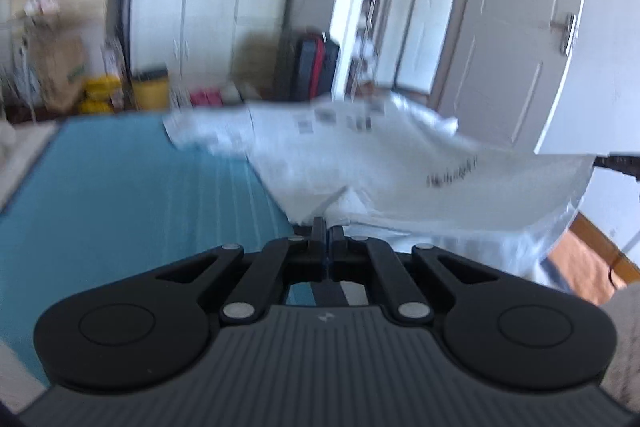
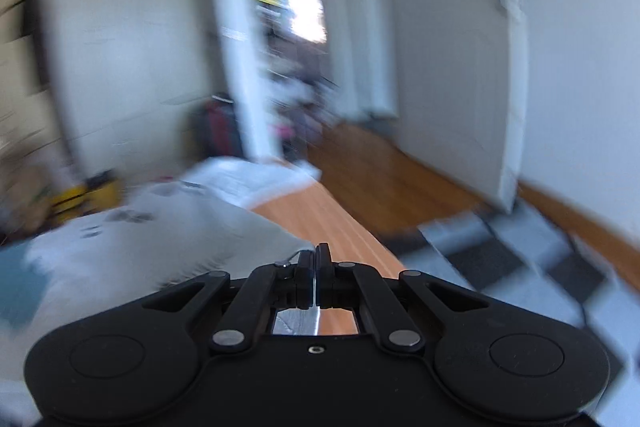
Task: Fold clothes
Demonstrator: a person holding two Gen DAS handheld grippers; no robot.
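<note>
Left gripper (image 1: pixel 328 227): pinches white garment (image 1: pixel 380 163) edge.
Right gripper (image 2: pixel 316 255): pinches opposite edge.
Progress: garment lifted over blue surface (image 1: pixel 120 187); fold unfinished.

Left gripper (image 1: pixel 328 227) and right gripper (image 2: pixel 315 255): matte black linkage arms, silver pivot pins, round side caps, ribbed grey housing on the left.

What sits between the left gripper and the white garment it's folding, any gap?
Nothing. In the left wrist view the left gripper is shut on an edge of the white garment, lifted above the blue mat.
</note>
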